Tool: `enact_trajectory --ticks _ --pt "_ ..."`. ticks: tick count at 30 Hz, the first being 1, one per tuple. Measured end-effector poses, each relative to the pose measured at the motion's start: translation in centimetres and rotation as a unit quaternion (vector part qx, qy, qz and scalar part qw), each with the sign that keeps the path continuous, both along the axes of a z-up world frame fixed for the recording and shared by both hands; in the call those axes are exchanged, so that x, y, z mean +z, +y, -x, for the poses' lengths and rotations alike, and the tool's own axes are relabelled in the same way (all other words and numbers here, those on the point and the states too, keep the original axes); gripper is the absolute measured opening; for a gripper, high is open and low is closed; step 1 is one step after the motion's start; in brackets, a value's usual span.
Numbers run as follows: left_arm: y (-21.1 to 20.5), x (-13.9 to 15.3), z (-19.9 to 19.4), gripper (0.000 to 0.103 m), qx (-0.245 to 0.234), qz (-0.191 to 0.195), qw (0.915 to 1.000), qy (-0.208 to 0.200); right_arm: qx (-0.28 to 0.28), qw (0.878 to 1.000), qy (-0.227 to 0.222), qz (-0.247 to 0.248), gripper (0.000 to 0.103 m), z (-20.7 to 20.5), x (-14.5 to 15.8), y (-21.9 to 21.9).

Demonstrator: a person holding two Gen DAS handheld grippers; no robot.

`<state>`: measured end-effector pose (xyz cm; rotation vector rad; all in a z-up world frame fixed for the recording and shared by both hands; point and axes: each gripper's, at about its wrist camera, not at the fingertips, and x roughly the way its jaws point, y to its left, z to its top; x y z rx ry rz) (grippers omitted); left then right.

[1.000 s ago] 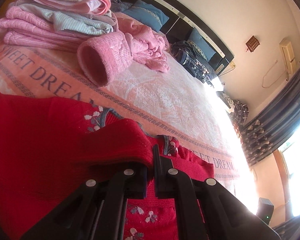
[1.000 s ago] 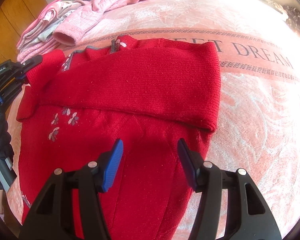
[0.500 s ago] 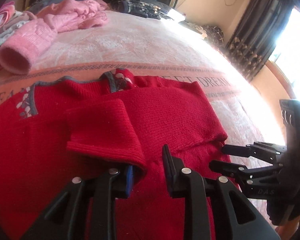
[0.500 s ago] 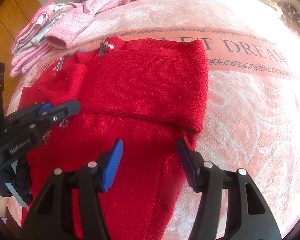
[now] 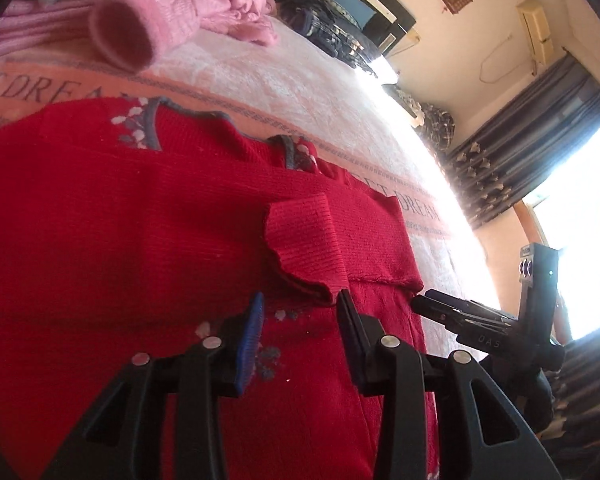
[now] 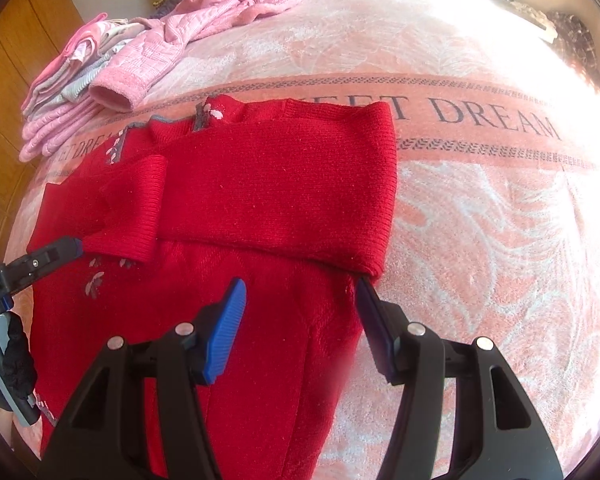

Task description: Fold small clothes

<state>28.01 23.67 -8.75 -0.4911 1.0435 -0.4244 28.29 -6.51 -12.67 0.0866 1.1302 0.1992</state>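
- A red knitted sweater [image 6: 260,184] lies flat on the bed, on a pink blanket [image 6: 480,216] printed with the words "SWEET DREAM".
- Both sleeves are folded across the chest. The larger fold runs from the sweater's right edge toward the middle, and a ribbed cuff [image 6: 140,208] lies over it on the left side.
- Grey trim and small pale flowers show at the neckline [image 6: 204,116], and more flowers are scattered lower down the front.
- The left tool [image 5: 298,312] is spread open just above the sweater's front with nothing between its fingers. The ribbed cuff [image 5: 304,248] sits right ahead of the tips, and I cannot tell whether they touch it.
- In the right wrist view the left tool [image 6: 56,254] comes in from the left edge, its tip at the corner of that cuff, held by a hand in a dark glove [image 6: 12,364].
- The right tool [image 6: 300,300] is also wide open and empty, poised over the lower body of the sweater. Its right finger [image 6: 370,312] is near the end of the folded sleeve at the garment's edge.
- From the left wrist view the right tool [image 5: 452,310] reaches in from the right, close to the sweater's edge.
- Further up the bed lies a loose pink garment [image 6: 188,28] with its open cuff facing the sweater, well apart from it.
- Beside it is a stack of folded pink and pale clothes [image 6: 60,88].
- Dark plaid clothing [image 5: 332,32] lies near the headboard.
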Motion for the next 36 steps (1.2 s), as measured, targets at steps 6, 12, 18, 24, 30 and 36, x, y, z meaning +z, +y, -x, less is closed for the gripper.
enact_trajectory --ticks 6,12,18,24,30,36 --pt "8.2 0.5 -1.1 0.039 0.112 -0.091 0.9895 0.014 0.021 1.0 -0.006 0.001 0.057 0.2 0.4 1.4" --pt "12.8 -2.1 -2.4 0.039 0.125 -0.147 0.9792 0.063 0.043 0.999 -0.009 0.001 0.057 0.5 0.5 3.3" --pt "14.0 -3.1 -2.4 0.039 0.122 -0.105 0.9852 0.059 0.075 0.997 -0.016 -0.013 0.057 1.6 1.8 5.4" --pt "13.0 -2.8 -2.9 0.039 0.091 -0.142 0.9838 0.059 0.146 0.989 -0.019 -0.012 0.057 0.3 4.4 11.3" --pt "13.5 -2.9 -3.0 0.039 0.084 -0.128 0.9858 0.068 0.175 0.982 0.031 0.061 0.055 -4.6 1.5 17.9" --pt "13.8 -3.0 -3.0 0.039 0.084 -0.118 0.9869 0.071 0.153 0.979 0.057 0.123 0.055 -6.6 -1.5 19.6"
